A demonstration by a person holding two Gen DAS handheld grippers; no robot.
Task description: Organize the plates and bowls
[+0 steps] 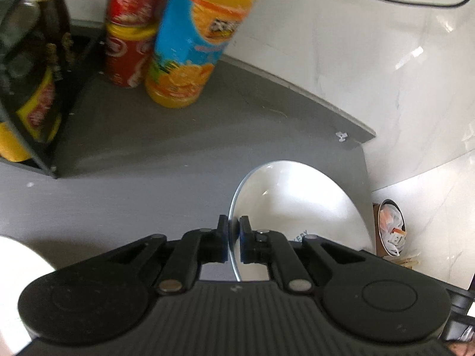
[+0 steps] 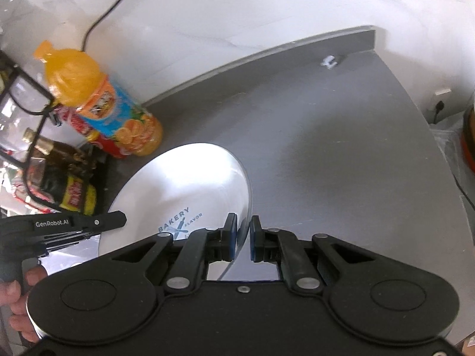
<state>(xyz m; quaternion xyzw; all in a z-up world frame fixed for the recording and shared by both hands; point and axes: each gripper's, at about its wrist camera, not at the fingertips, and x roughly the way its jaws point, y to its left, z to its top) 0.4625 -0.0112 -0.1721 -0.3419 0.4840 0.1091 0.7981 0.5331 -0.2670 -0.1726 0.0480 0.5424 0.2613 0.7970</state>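
Over on the left, a black rack [image 1: 29, 136] is standing with bottles in it. Just beside it, red cans [image 1: 127, 56] are sitting one on top of the other, and a tall orange juice bottle [image 1: 190, 47] is standing next to them. I am thinking these could get knocked over if the white plate [image 1: 297, 201] is swinging that way, because its far rim is coming near the juice bottle.

The plate is hanging tipped up above the grey worktop [image 1: 148, 148], not lying flat on it. It is being held only by thin bits of its rim, so it could be slipping out if one side is pulling harder than the other. It would then be hitting the worktop, or even falling off the right end, where a bin [image 1: 392, 228] is sitting down on the floor (a long way for a plate to drop).

The left gripper [image 1: 234, 237] is pinching the plate's left rim, with its fingers [image 1: 221, 237] closed on the thin edge. A hand [image 2: 17, 305] is wrapping round its handle. The right gripper [image 2: 243, 237] is reaching in from the other side, and its fingers are closing on the right rim too. Both are pointing forward toward the white wall, with the plate stretching between them.
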